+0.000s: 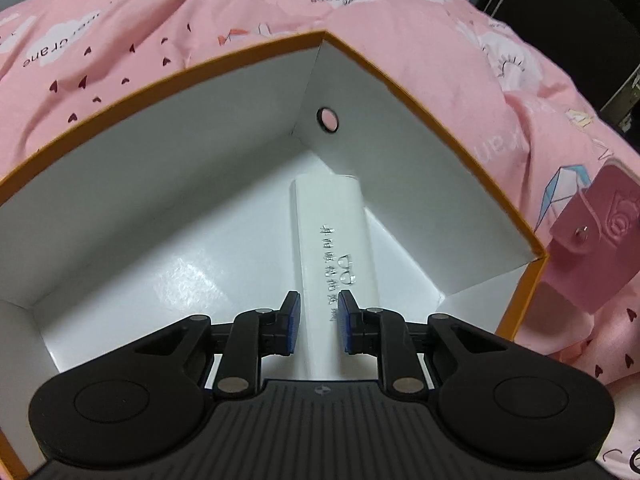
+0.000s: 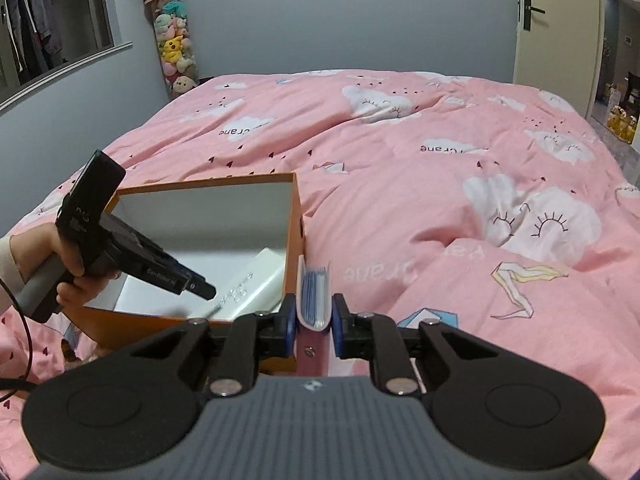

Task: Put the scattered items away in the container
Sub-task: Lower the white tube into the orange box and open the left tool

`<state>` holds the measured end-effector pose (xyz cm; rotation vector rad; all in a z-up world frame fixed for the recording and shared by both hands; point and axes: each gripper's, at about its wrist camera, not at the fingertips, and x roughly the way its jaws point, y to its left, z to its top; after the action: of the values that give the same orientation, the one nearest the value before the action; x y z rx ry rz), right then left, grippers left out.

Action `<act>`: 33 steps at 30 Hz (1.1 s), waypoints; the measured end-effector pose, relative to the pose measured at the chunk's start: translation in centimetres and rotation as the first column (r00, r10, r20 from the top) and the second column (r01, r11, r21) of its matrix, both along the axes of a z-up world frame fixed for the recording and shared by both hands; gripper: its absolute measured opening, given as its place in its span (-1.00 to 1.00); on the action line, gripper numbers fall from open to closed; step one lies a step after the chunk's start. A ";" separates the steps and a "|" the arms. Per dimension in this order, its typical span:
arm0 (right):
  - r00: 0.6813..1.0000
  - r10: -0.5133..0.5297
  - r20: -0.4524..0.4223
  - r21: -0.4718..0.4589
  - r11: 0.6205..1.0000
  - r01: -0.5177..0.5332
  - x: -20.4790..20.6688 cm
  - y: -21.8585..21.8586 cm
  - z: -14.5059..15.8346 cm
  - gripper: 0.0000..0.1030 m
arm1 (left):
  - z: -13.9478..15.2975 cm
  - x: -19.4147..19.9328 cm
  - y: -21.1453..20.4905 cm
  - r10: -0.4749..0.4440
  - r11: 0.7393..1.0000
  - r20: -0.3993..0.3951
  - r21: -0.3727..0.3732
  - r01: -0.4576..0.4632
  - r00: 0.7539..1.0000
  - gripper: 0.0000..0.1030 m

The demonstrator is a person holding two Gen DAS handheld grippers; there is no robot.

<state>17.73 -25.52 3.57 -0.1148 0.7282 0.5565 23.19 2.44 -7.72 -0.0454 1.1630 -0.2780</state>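
The left gripper [image 1: 319, 322], jaws narrowed, pinched the near end of a white box [image 1: 334, 240] printed with grey characters, which lay slanted on the floor of the orange-rimmed container [image 1: 436, 128], its far end in the corner at frame centre. The right gripper [image 2: 314, 326] was clamped on a pink wallet [image 2: 313, 296], edge up at lower centre, blue cards showing in its fold, just right of the container's wall. Only the right view showed a hand [image 2: 68, 268] holding the left gripper over the container, on a pink duvet [image 2: 440, 184], and plush toys [image 2: 174, 40] at upper left.
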 end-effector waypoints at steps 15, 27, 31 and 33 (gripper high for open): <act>1.000 -0.003 -0.013 0.012 1.000 0.003 0.7 0.6 -1.1 -0.62 | -3.0 1.4 -0.3 0.037 0.995 -0.216 -0.081 -0.056 0.976 -0.32; 1.000 -0.017 -0.010 0.022 1.000 0.017 0.6 0.3 -1.1 -0.62 | -3.5 3.3 -2.2 0.068 0.980 -0.167 -0.173 -0.098 0.984 -0.58; 1.000 -0.025 -0.003 0.034 0.999 0.025 0.9 0.3 -1.1 -0.62 | -3.5 3.8 -2.6 0.072 0.982 -0.173 -0.159 -0.100 0.982 -0.57; 0.999 -0.032 0.003 0.043 0.999 0.032 1.0 0.3 -0.9 -0.62 | -3.4 4.0 -2.9 0.074 0.981 -0.174 -0.166 -0.104 0.982 -0.58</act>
<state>18.76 -25.22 2.66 -0.0645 0.7130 0.5411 27.14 -0.47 -11.15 -0.2790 1.2968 -0.3002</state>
